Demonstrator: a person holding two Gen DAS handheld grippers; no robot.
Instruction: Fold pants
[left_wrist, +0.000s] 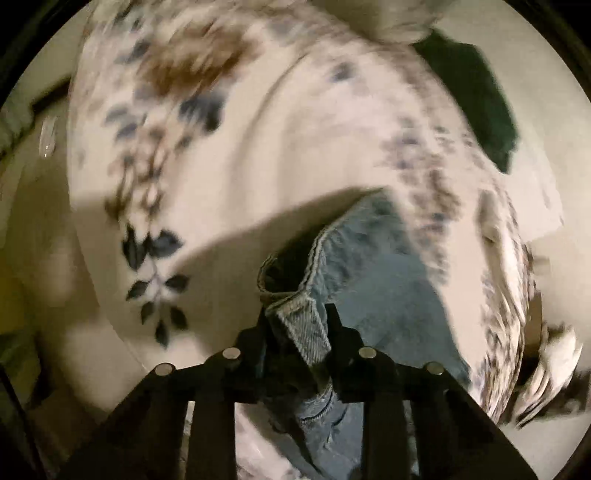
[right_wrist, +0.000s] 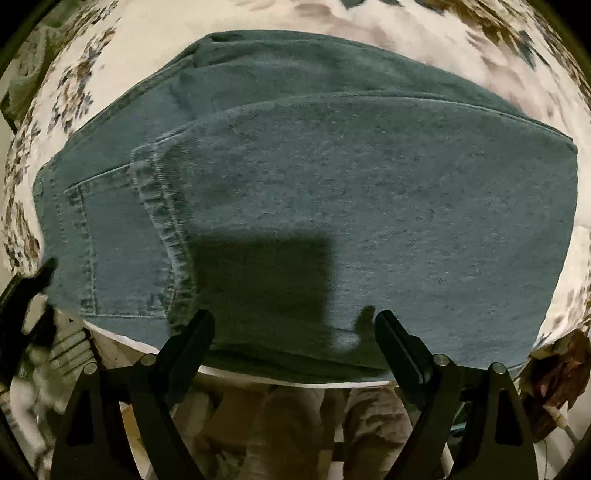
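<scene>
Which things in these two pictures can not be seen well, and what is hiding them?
- Left wrist view: the flowered cloth is smeared by motion blur. A dark green item behind it is partly covered.
- Left wrist view: the left gripper covers part of the denim it clamps.
- Right wrist view: the jeans hide their lower layers. A shadow darkens the near edge by the right gripper.
</scene>
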